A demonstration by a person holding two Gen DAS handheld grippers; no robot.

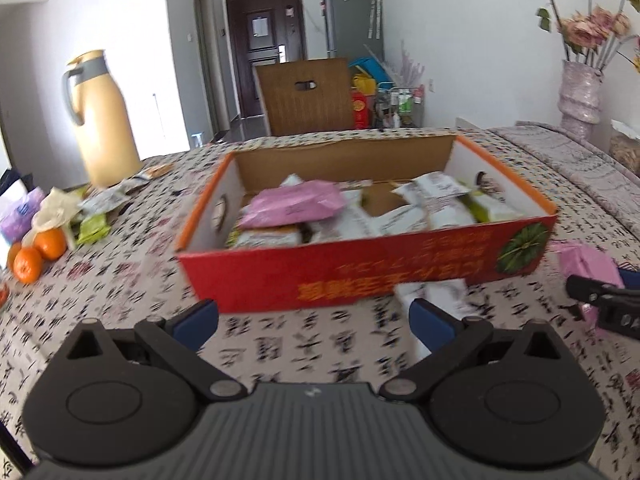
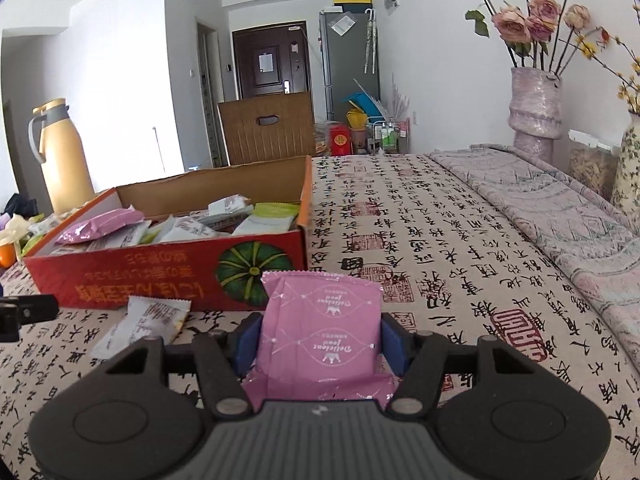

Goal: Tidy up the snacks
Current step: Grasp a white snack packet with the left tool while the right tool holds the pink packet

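Note:
A red cardboard box (image 1: 360,272) with several snack packets inside sits on the table; it also shows in the right wrist view (image 2: 160,268). A pink packet (image 1: 292,204) lies on top in the box. My left gripper (image 1: 314,320) is open and empty, just in front of the box, with a white packet (image 1: 436,296) by its right finger. My right gripper (image 2: 320,340) is shut on a pink snack packet (image 2: 320,328), held above the table right of the box. That packet and gripper show at the left wrist view's right edge (image 1: 588,264). The white packet (image 2: 140,320) lies before the box.
A yellow thermos (image 1: 100,120) stands at the back left, with loose packets (image 1: 104,204) and oranges (image 1: 36,252) near it. A vase of flowers (image 2: 536,108) stands at the back right beside a folded cloth (image 2: 560,208). A wooden chair (image 1: 308,96) is behind the table.

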